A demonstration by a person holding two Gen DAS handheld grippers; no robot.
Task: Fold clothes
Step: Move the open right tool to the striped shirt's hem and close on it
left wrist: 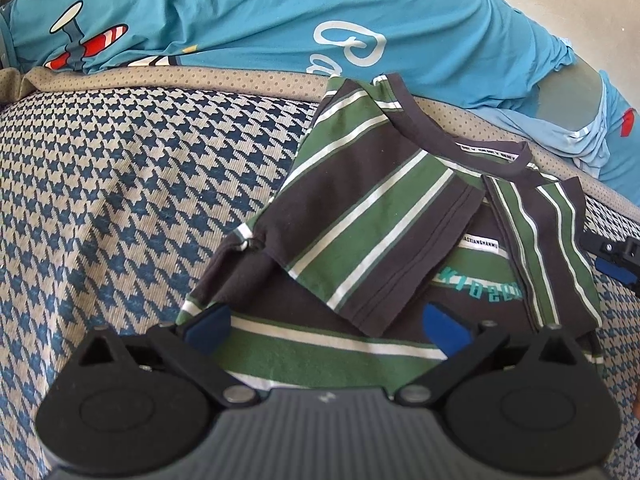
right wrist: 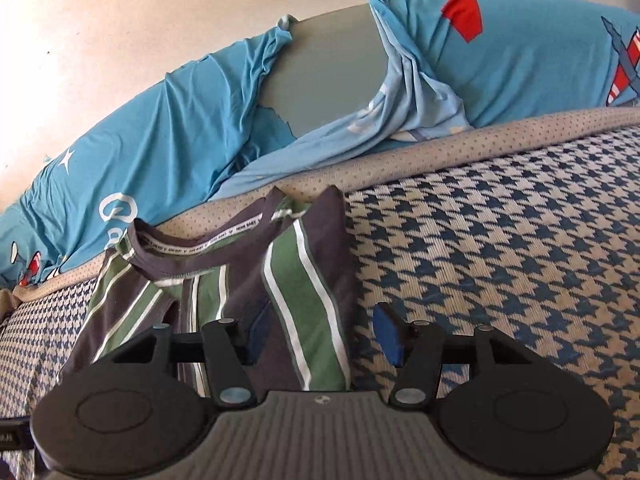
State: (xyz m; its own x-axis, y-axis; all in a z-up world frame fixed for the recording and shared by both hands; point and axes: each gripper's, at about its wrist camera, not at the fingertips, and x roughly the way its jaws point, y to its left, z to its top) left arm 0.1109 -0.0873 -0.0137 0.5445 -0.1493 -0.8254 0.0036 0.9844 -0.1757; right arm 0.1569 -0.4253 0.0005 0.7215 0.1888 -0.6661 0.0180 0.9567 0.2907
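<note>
A striped T-shirt (left wrist: 372, 216) in green, dark brown and white lies on the houndstooth mat (left wrist: 120, 184), collar toward the far edge. Both sleeves are turned in over its chest print. My left gripper (left wrist: 326, 328) is open above the shirt's lower part, blue pads wide apart with nothing between them. In the right wrist view the shirt (right wrist: 296, 288) shows its folded side edge, which runs between the fingers of my open right gripper (right wrist: 322, 336); the left pad is partly hidden by cloth. The right gripper (left wrist: 612, 258) also appears at the shirt's right side.
A blue cover with airplane prints (left wrist: 248, 8) is bunched along the far edge, over a grey panel (right wrist: 332, 72). A beige dotted border (right wrist: 440, 152) rims the mat. Behind it is a pale wall (right wrist: 120, 20). Houndstooth mat (right wrist: 500, 248) spreads to the shirt's sides.
</note>
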